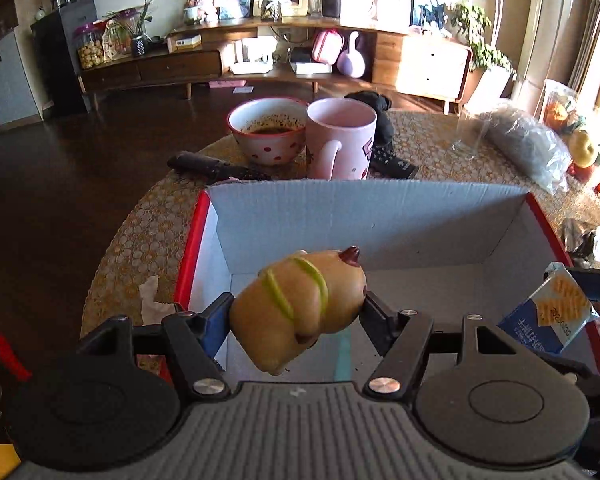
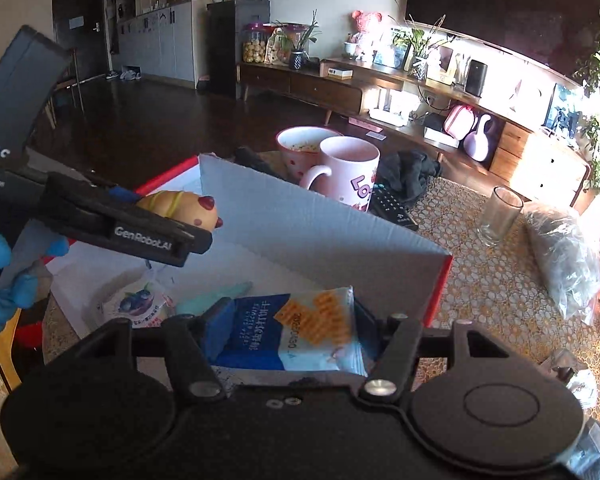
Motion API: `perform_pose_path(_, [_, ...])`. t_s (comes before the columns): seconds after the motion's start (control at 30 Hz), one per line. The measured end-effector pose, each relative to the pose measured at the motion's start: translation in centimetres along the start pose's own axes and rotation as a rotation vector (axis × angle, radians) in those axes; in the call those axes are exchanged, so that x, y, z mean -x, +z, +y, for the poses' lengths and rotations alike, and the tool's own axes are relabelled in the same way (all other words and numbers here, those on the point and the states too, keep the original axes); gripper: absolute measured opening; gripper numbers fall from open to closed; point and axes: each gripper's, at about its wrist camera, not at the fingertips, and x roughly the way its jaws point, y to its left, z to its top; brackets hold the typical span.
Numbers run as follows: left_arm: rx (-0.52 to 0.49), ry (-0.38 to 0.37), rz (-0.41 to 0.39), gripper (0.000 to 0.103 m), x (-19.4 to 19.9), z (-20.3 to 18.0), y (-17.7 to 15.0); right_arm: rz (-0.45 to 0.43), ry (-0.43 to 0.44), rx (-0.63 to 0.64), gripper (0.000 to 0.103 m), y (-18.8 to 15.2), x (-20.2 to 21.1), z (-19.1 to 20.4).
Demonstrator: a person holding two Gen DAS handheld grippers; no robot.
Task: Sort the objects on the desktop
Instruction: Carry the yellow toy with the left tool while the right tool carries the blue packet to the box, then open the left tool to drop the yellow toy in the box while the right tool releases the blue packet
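Note:
My left gripper (image 1: 298,312) is shut on a tan squishy toy (image 1: 300,304) with green stripes and dark red spots, held over the open cardboard box (image 1: 340,208) with red outer sides. From the right wrist view the same toy (image 2: 180,208) shows in the left gripper (image 2: 172,220) above the box's left part. My right gripper (image 2: 292,328) is shut on a blue and white cracker packet (image 2: 300,328), low over the box's near right corner; that packet (image 1: 552,308) also appears at the right edge of the left wrist view. Inside the box lie a blueberry snack pouch (image 2: 136,304) and a pale green item (image 2: 216,296).
Beyond the box stand a spotted bowl (image 1: 268,132), a pink mug (image 1: 340,140), a dark remote (image 1: 216,166), a second remote (image 2: 392,204), black cloth (image 2: 408,172), an empty glass (image 2: 498,216) and a grey plastic bag (image 2: 564,256). A crumpled tissue (image 1: 152,300) lies left of the box.

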Motion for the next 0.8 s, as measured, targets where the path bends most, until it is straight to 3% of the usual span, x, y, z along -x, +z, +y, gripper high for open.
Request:
perform_pose_path(0.23, [-0.042, 0.015, 0.089, 0.068, -2.7, -0.8, 0.8, 0.061, 0.016, 0.033, 0.064, 0.3, -1.9, 0.3])
perform_pose_path(0.43, [-0.052, 0.017, 0.166, 0.068, -4.5, -1.4, 1.4, 0.173, 0.030, 0.077, 0.064, 1.5, -4.4, 0.8])
perform_pose_path(0.8, [-0.095, 0.011, 0.232, 0.068, -6.4, -2.9, 1.1, 0.238, 0.040, 0.130, 0.064, 1.2, -6.2, 1.9])
